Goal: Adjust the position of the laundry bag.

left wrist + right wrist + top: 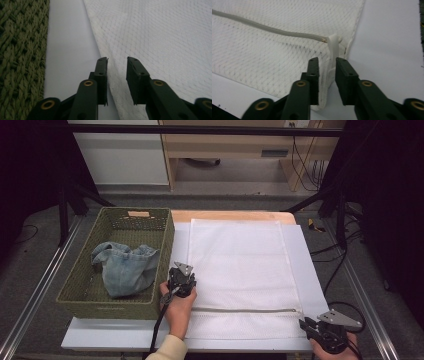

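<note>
Mesh bag (240, 265) is laid flat on the white sheet (307, 265), beside the basket (80, 292). Left gripper (117, 62) and right gripper (327, 63) are parted, straddling its edges ungripped. Only one layer might be caught when closed, leaving the bag unopened.

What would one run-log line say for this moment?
left gripper: open at mesh bag edge | right gripper: open around bag corner | jeans: in basket
</note>
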The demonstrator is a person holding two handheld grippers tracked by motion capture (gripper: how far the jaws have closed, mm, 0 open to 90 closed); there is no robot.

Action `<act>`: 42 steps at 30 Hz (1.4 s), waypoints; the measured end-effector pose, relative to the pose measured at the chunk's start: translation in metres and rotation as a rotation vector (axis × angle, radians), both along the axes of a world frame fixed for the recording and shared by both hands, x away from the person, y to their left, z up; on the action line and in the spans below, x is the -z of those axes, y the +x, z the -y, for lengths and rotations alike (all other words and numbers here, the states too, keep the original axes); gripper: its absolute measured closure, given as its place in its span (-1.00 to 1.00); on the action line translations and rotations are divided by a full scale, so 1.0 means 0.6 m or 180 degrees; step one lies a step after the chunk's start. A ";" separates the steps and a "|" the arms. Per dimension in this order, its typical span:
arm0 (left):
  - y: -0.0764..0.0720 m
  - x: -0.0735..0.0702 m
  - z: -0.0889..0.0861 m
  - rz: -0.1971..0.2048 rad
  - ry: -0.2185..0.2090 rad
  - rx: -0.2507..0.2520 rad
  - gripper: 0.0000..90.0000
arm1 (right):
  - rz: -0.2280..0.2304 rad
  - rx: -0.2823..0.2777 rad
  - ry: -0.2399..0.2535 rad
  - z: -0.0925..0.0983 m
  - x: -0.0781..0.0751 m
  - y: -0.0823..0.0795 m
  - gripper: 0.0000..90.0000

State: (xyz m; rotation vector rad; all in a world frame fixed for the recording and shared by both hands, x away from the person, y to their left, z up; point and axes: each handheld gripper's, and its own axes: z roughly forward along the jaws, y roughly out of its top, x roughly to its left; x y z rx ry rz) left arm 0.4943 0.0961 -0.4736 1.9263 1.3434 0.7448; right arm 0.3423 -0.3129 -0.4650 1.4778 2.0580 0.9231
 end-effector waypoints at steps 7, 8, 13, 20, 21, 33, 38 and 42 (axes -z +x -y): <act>-0.014 -0.025 0.016 0.0131 -0.0031 0.0216 0.38 | 0.0162 0.0126 0.0077 0.014 -0.006 -0.002 0.25; -0.014 -0.025 0.016 0.0131 -0.0031 0.0216 0.37 | 0.0195 0.0124 0.0070 0.014 -0.007 -0.001 0.24; -0.032 -0.038 0.033 0.0187 -0.0072 0.0471 0.32 | 0.0413 0.0154 0.0109 0.015 -0.020 0.000 0.27; -0.053 -0.048 0.041 0.0126 -0.0166 0.0723 0.26 | 0.0455 0.0234 0.0097 0.027 -0.023 0.021 0.59; -0.055 -0.049 0.043 0.0111 -0.0194 0.0758 0.25 | 0.0414 0.0230 0.0105 0.029 -0.020 0.025 0.62; -0.094 -0.049 0.072 0.0042 -0.0241 0.1159 0.15 | 0.0112 0.0209 0.0133 0.038 0.000 0.055 0.81; -0.112 -0.054 0.070 0.0050 -0.0315 0.1261 0.11 | 0.0125 0.0211 0.0149 0.033 0.000 0.061 0.72; -0.126 -0.054 0.064 0.0084 -0.0399 0.1276 0.04 | 0.0191 0.0222 0.0180 0.032 -0.004 0.055 0.60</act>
